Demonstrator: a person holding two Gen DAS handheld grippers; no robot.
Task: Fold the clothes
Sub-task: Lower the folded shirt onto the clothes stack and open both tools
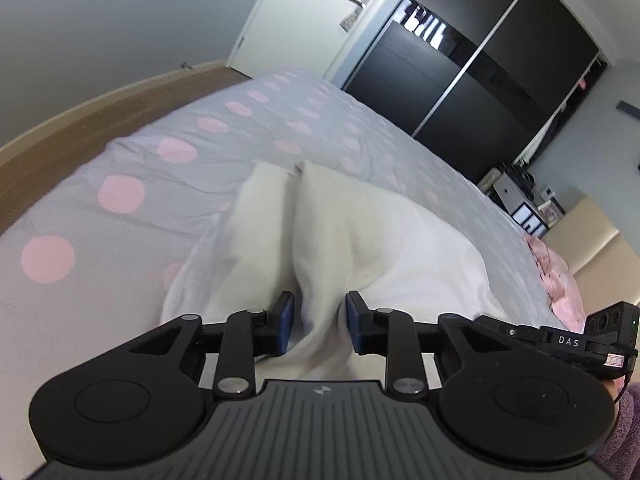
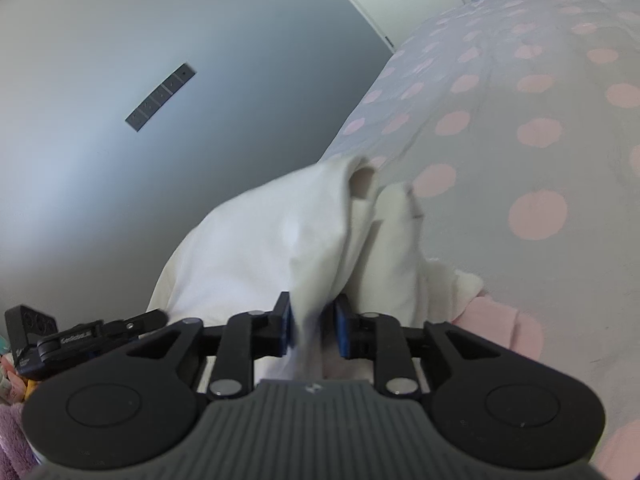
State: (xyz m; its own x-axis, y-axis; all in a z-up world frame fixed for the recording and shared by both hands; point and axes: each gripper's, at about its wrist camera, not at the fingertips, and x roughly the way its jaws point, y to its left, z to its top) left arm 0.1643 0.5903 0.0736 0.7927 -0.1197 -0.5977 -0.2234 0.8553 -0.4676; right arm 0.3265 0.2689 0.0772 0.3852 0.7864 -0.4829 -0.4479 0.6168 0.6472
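A: Gripping at both ends. The left gripper (image 1: 320,322) has a bunched ridge of the white garment (image 1: 360,232) running between its blue pads (image 1: 287,322); cloth fills the gap and the pads press it from either side.

B: Right side matches. The right gripper (image 2: 313,325) is clamped on a hanging fold of the same white garment (image 2: 280,248), the fabric squeezed narrow between the blue pads (image 2: 285,326).

A: Garment position: raised over the bed, draped forward from both tools. In the left wrist view two pale lobes trail out toward the far end, lying on the grey bedspread (image 1: 140,168) with its pink dots.

B: In the right wrist view a sleeve or leg opening shows at the far tip, blurred. Can't tell which kind of garment it is.

A: Other cloth: a pink item (image 1: 560,280) lies on the bed to the right of the white one, near the edge.

B: Dark sliding wardrobe doors (image 1: 480,80) beyond the bed. Wood floor (image 1: 100,116) alongside it.
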